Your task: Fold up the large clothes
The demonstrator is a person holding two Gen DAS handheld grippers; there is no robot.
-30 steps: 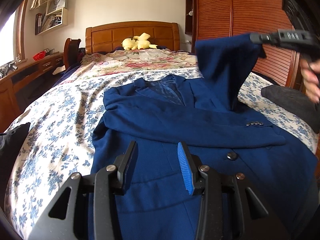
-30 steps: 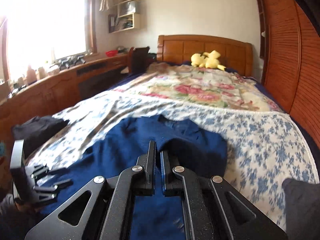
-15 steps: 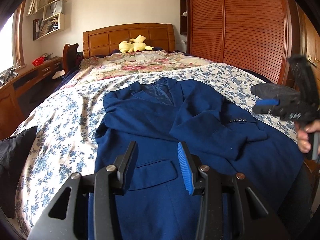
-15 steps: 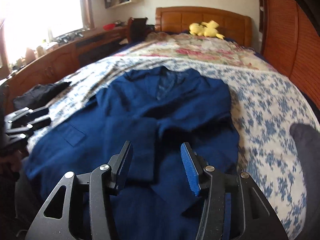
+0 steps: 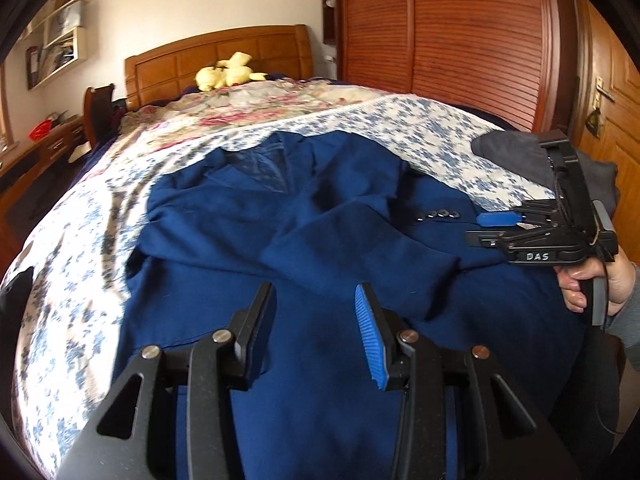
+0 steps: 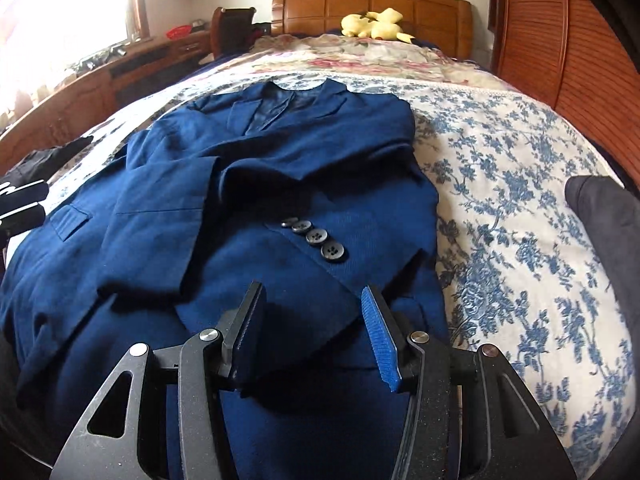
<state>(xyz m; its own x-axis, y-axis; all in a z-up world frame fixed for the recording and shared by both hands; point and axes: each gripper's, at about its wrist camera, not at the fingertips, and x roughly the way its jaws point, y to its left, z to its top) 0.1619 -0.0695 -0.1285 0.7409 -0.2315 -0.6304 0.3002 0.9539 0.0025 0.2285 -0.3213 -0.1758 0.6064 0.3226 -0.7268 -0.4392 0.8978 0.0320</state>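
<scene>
**Lying flat on the bed: navy jacket with both sleeves folded in**

Spread front-up across the blue-flowered bedspread (image 6: 520, 184): navy jacket (image 6: 248, 184), collar toward the wooden headboard (image 6: 368, 4); both sleeves crossed over the chest, the upper cuff showing four buttons (image 6: 316, 236). Hovering above the hem: left gripper (image 5: 316, 332), released, nothing between its fingers; right gripper (image 6: 312, 332) likewise spread wide and holding nothing, poised just short of the buttoned cuff. Resting by the headboard: yellow plush toy (image 6: 376, 24). Lying at the bed's right edge: dark grey garment (image 5: 516, 156).

Left gripper (image 5: 316, 332), jaws apart, hovers over blue jacket (image 5: 320, 240) on bed (image 5: 80, 240).
</scene>
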